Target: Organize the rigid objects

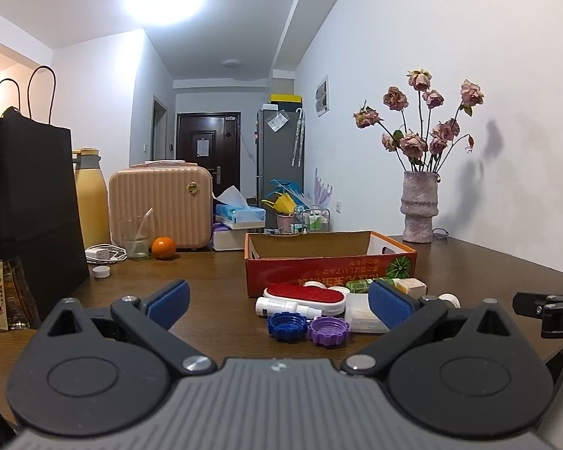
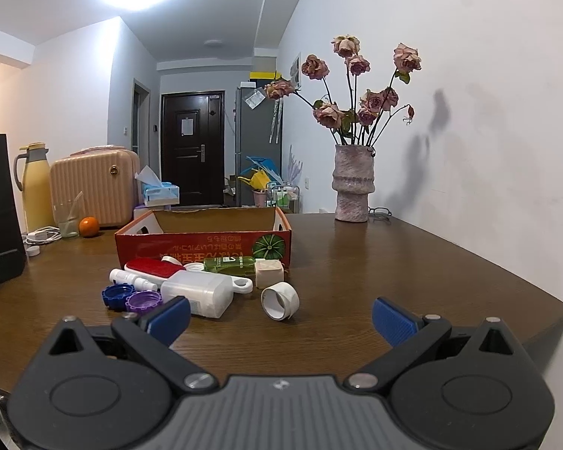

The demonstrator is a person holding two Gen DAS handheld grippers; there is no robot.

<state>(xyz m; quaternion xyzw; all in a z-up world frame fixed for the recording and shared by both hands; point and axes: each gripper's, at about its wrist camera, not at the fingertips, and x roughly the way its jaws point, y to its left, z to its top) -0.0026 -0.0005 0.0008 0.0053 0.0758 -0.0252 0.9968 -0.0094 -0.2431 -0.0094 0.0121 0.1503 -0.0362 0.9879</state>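
Observation:
An open red cardboard box [image 1: 330, 273] [image 2: 206, 242] stands on the brown table. In front of it lies a cluster: a red-topped white brush [image 1: 306, 297] [image 2: 152, 265], a small white bottle [image 1: 277, 305] [image 2: 131, 278], a blue cap [image 1: 287, 327] [image 2: 115, 296], a purple cap [image 1: 328, 332] [image 2: 143, 302], a clear plastic container [image 2: 199, 294], a green bottle [image 2: 229, 264], a cream block [image 2: 268, 273] and a white tape ring [image 2: 280, 302]. My left gripper [image 1: 279, 303] is open and empty, just short of the caps. My right gripper [image 2: 281, 318] is open and empty, near the tape ring.
A vase of dried roses [image 2: 353, 182] stands at the back right by the wall. At the left are a black paper bag [image 1: 22, 202], a yellow flask [image 1: 92, 195], a pink case [image 1: 161, 206], a glass [image 1: 135, 238], an orange [image 1: 164, 248] and a tissue box [image 1: 240, 213].

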